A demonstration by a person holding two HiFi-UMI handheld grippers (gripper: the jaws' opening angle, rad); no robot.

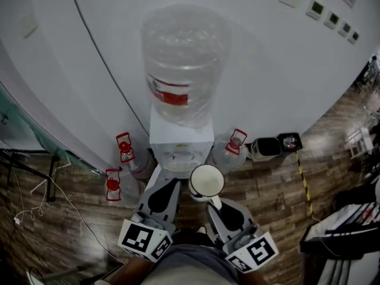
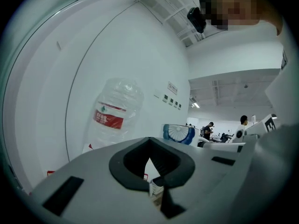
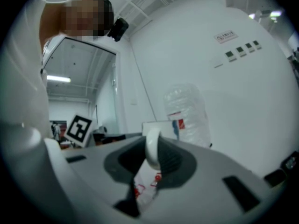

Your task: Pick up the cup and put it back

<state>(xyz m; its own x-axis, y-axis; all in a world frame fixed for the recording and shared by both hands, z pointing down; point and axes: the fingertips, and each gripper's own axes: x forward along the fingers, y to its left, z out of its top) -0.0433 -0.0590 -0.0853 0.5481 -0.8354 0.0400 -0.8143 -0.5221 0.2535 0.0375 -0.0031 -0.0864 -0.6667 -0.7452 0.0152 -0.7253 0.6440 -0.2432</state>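
Observation:
A white cup (image 1: 206,181) hangs in front of the water dispenser (image 1: 181,146), mouth up and seemingly empty. My right gripper (image 1: 215,203) is shut on its handle (image 3: 152,149), which stands between the dark pads in the right gripper view. The cup's body (image 3: 158,127) shows just past the jaws. In the left gripper view the cup (image 2: 179,133) shows a blue fan pattern off to the right. My left gripper (image 1: 171,184) hovers beside the cup on its left, shut and holding nothing. Its tips (image 2: 149,141) meet.
A big clear water bottle (image 1: 184,64) tops the dispenser against a white wall. Spare bottles with red caps (image 1: 124,147) (image 1: 113,184) (image 1: 236,141) stand on the wooden floor on either side. A black bin (image 1: 265,148) sits to the right, furniture (image 1: 347,236) farther right.

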